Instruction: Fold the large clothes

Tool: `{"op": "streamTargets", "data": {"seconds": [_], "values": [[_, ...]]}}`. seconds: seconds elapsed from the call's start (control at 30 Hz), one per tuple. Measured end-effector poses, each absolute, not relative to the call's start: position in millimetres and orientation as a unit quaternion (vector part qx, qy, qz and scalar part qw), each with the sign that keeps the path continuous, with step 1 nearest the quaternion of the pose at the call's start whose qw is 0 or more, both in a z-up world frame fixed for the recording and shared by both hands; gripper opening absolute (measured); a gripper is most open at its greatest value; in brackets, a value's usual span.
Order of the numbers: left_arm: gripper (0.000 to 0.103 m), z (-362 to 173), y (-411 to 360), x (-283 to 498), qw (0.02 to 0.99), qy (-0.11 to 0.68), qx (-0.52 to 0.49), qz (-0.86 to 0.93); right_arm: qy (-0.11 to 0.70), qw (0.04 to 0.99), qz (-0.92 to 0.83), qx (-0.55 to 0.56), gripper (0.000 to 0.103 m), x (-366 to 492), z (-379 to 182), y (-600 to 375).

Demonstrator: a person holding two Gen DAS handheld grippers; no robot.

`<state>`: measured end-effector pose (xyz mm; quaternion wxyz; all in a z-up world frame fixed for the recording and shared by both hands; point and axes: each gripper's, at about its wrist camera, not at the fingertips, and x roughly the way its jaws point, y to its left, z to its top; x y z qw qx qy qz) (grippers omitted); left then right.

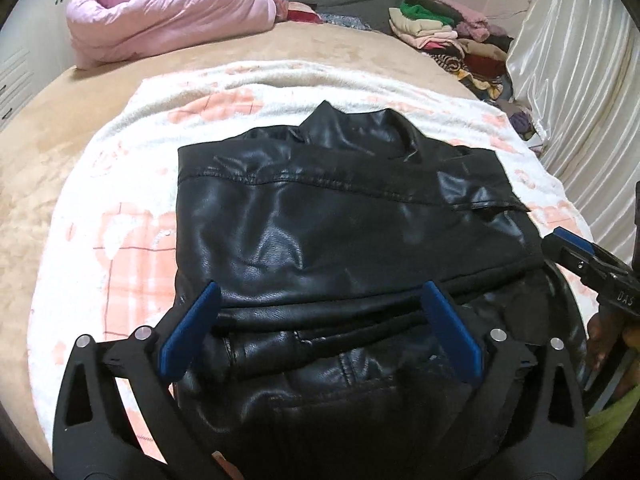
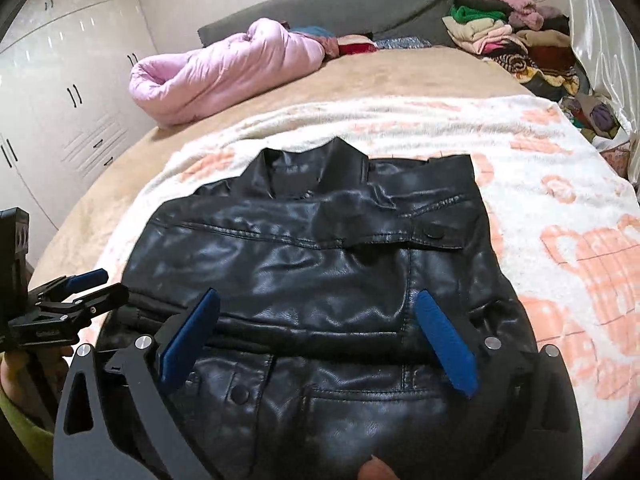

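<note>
Black leather jacket lies folded on the white-and-peach blanket covering the bed. My left tool and my right tool both hover over the jacket's near edge, jaws spread wide, gripping nothing.

Both views are lit evenly and softly from overhead, and no hard shadows are cast. Broad white glare is thrown off the glossy black jacket just beyond the tongs, where its creases are washed out. Shine is also seen on the satin curtain far to the right and on the cupboard doors far to the left. Strong fisheye bending is shown, with dark corners. Slight softness and compression smear are seen throughout.
</note>
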<state>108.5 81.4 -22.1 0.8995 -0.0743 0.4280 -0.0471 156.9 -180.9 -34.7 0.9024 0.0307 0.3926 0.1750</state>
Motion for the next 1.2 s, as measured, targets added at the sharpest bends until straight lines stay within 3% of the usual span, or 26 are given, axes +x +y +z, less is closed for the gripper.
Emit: {"op": "streamTargets", "data": {"seconds": [1.2], "values": [[0.094,38,77,41,0.918,0.386,-0.070,-0.049,0.311,0.931,0.188,0.021,0.099,77,45,-186]]}}
